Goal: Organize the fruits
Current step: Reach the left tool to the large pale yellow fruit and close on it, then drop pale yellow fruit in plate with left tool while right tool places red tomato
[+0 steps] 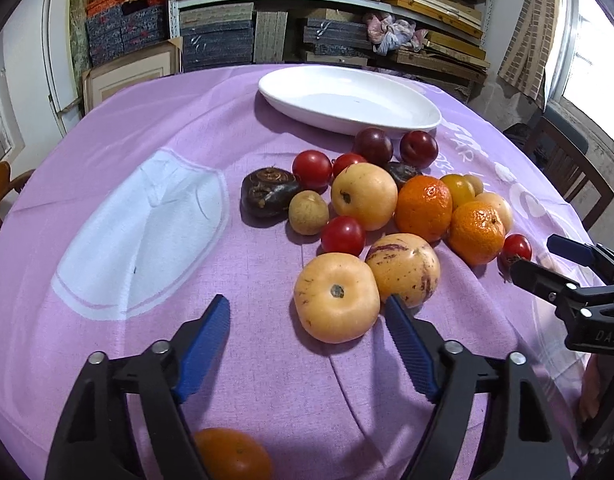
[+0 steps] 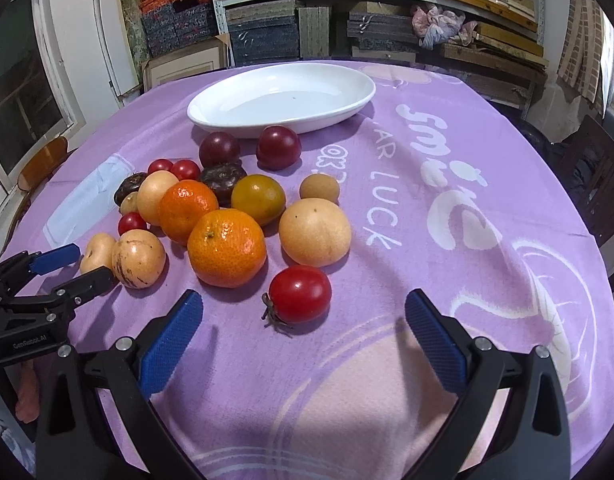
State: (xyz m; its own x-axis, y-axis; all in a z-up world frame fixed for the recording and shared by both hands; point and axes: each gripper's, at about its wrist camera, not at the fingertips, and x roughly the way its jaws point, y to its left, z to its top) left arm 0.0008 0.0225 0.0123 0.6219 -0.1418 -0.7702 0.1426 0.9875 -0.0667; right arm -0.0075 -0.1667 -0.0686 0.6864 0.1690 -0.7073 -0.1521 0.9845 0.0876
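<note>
A pile of fruit lies on the purple tablecloth (image 1: pixel 167 120) in front of an empty white oval dish (image 1: pixel 347 98), also in the right wrist view (image 2: pixel 283 98). My left gripper (image 1: pixel 307 308) is open, just short of a pale yellow round fruit (image 1: pixel 336 298), with a speckled melon-like fruit (image 1: pixel 403 268) beside it. My right gripper (image 2: pixel 303 308) is open, with a red tomato (image 2: pixel 300 294) between and just beyond its fingertips. Two mandarins (image 2: pixel 226 253) and a pale pear (image 2: pixel 315 232) lie behind it. Each gripper shows in the other's view, at the right edge (image 1: pixel 543 260) and at the left edge (image 2: pixel 75 266).
Plums (image 2: pixel 278 147), small tomatoes (image 1: pixel 312 169), dark water chestnuts (image 1: pixel 269 192) and small brown fruits (image 1: pixel 308 212) fill the pile. An orange fruit (image 1: pixel 231 456) lies under my left gripper. Shelves of boxes (image 1: pixel 267 20) stand behind the table; wooden chairs (image 1: pixel 567 172) stand at its sides.
</note>
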